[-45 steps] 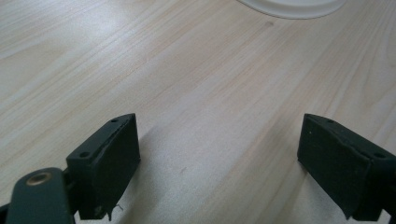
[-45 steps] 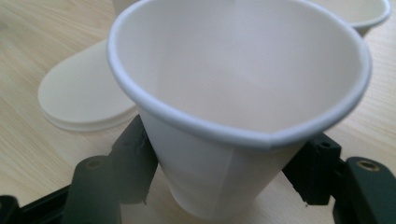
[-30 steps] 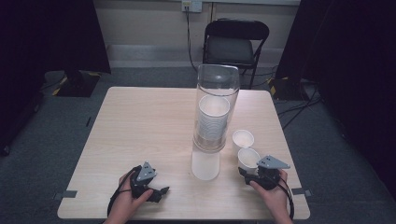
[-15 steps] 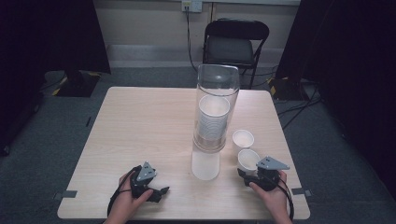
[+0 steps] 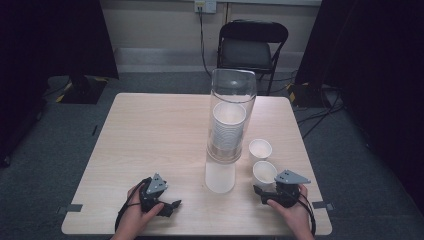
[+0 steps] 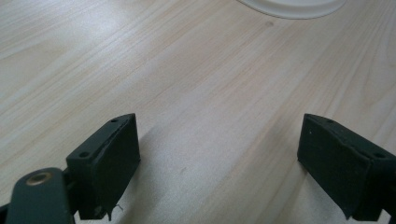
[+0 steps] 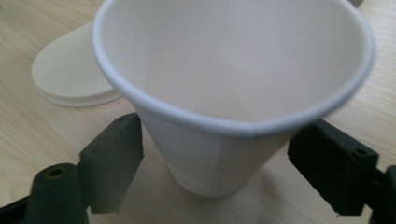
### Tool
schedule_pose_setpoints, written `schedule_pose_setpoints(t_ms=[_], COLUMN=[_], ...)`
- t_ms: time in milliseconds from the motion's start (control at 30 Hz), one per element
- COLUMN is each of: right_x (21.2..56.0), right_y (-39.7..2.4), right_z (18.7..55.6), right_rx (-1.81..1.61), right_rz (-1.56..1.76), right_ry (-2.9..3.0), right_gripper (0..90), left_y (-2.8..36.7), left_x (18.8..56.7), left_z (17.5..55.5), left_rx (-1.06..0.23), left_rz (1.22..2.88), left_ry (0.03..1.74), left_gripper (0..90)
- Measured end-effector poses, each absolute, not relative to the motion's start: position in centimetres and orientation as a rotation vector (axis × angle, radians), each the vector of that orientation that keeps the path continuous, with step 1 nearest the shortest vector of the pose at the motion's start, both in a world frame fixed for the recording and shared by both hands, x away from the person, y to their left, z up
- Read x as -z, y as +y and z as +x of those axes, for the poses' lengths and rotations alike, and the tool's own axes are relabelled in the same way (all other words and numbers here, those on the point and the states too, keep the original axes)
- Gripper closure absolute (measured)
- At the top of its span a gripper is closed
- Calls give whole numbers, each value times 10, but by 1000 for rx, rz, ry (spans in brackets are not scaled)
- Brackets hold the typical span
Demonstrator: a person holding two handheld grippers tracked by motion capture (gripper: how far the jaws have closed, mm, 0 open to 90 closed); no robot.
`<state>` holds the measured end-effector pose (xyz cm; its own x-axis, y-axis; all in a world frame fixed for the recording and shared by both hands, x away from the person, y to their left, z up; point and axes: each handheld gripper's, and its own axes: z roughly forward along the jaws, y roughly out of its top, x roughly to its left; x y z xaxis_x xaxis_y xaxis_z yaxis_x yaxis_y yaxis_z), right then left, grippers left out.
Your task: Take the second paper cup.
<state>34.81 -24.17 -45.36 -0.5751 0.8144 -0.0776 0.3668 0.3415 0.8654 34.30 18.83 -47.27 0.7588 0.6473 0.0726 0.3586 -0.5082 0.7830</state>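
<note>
A white paper cup (image 7: 224,93) stands upright on the wooden table (image 5: 150,140), near its front right. My right gripper (image 7: 215,163) sits around the cup's lower wall. Its jaws have just been opening, and a gap shows on each side, so the pads do not press on it. In the high view the same cup (image 5: 264,172) is just beyond my right gripper (image 5: 262,187). My left gripper (image 5: 172,205) rests at the front left. Its jaws are wide apart over bare wood, seen also in the left gripper view (image 6: 217,158).
A tall clear tube (image 5: 231,95) holding a stack of white cups (image 5: 227,130) stands mid-table on a white base (image 5: 220,176). A second paper cup (image 5: 260,149) stands behind the first. A black chair (image 5: 252,47) is beyond the far edge.
Both hands have stayed in place. The right gripper's jaws look slightly wider around the cup, which has not moved.
</note>
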Motion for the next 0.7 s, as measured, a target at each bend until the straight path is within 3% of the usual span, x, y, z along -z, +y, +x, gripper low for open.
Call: schedule_pose_setpoints(t_ms=[700], right_x=[457], right_y=[-317], right_z=[320], right_rx=[-1175], right_rz=[1130], right_ry=[2081], right_gripper=[146], left_y=[188], left_x=[473], left_z=[343], left_rx=[-457], left_rz=[2150], left_ry=[750], left_gripper=[125])
